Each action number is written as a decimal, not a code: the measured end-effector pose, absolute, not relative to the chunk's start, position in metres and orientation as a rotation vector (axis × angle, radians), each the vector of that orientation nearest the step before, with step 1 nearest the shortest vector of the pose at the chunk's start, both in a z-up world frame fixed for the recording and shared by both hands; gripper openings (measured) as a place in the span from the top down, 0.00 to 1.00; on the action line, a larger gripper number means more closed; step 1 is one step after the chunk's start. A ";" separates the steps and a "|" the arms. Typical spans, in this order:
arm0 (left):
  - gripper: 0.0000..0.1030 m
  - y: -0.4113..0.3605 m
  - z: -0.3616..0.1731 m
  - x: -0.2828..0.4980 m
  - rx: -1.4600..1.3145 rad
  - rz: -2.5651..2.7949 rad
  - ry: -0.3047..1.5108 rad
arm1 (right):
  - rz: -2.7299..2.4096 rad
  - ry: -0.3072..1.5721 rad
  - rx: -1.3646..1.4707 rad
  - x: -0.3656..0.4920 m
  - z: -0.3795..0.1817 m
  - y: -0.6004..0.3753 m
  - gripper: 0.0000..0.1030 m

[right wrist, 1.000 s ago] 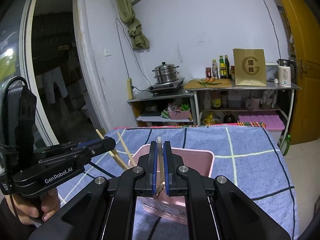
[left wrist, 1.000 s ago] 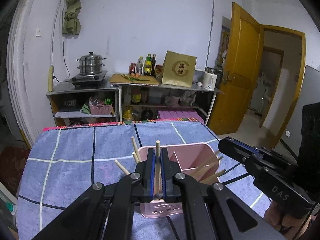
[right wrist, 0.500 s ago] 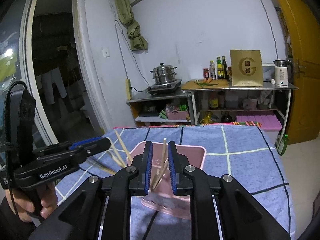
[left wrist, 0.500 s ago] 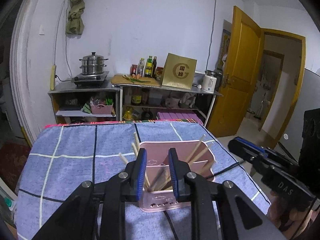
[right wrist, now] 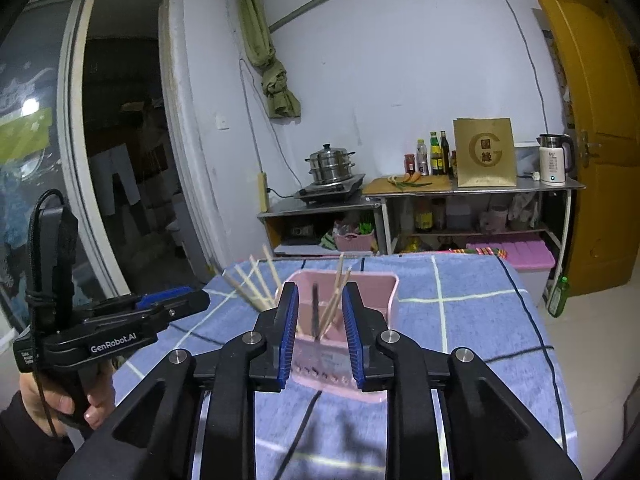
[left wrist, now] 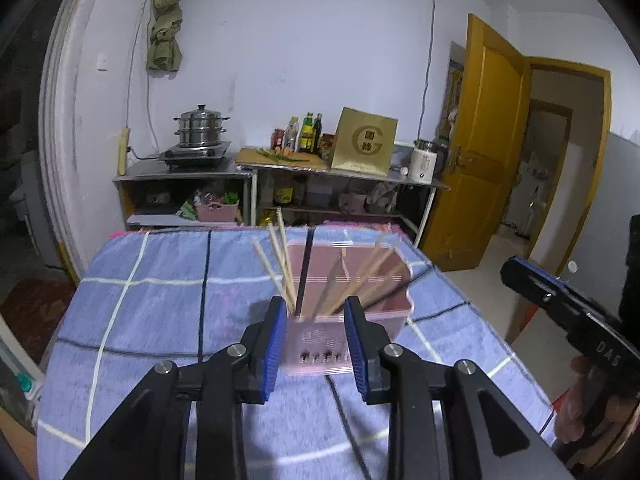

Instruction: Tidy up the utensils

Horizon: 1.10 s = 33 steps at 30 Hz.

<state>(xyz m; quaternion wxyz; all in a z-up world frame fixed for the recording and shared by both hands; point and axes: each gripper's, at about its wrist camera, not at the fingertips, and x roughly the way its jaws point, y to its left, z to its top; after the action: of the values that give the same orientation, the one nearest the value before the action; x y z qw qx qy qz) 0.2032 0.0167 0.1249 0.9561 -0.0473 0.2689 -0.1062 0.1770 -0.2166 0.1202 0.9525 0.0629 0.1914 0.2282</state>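
A pink utensil holder [left wrist: 384, 312] stands on the blue checked tablecloth [left wrist: 160, 320]. Several wooden chopsticks [left wrist: 276, 264] lean out of its compartments, more of them on its right side [left wrist: 372, 276]. My left gripper [left wrist: 315, 306] hovers just short of the holder; its jaws are opening and nothing is between the blue pads. The right gripper [right wrist: 320, 292] faces the holder [right wrist: 380, 292] from the other side, jaws also opening and empty. Each gripper shows in the other's view, the right [left wrist: 560, 304] and the left [right wrist: 160, 312], each held by a hand.
A black cable [left wrist: 344, 404] runs across the cloth under the grippers. Behind the table stand metal shelves with a steamer pot [left wrist: 202, 126], bottles, a gold box [left wrist: 366, 144] and a kettle [right wrist: 554, 158]. A yellow door [left wrist: 480, 152] is open at right.
Both grippers were shut on a chopstick standing in the holder. They have let go, opened and drawn back from the holder, and the chopsticks now lean inside it.
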 end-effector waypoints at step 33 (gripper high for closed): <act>0.66 0.007 0.038 0.042 -0.051 -0.106 0.548 | 0.442 0.465 0.002 0.042 0.036 -0.192 0.75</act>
<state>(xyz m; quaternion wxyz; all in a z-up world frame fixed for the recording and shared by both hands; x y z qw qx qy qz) 0.0416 0.0071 0.0384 0.9609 -0.0252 0.2706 -0.0522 0.0415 -0.1915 0.0356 0.9489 0.0012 0.2287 0.2172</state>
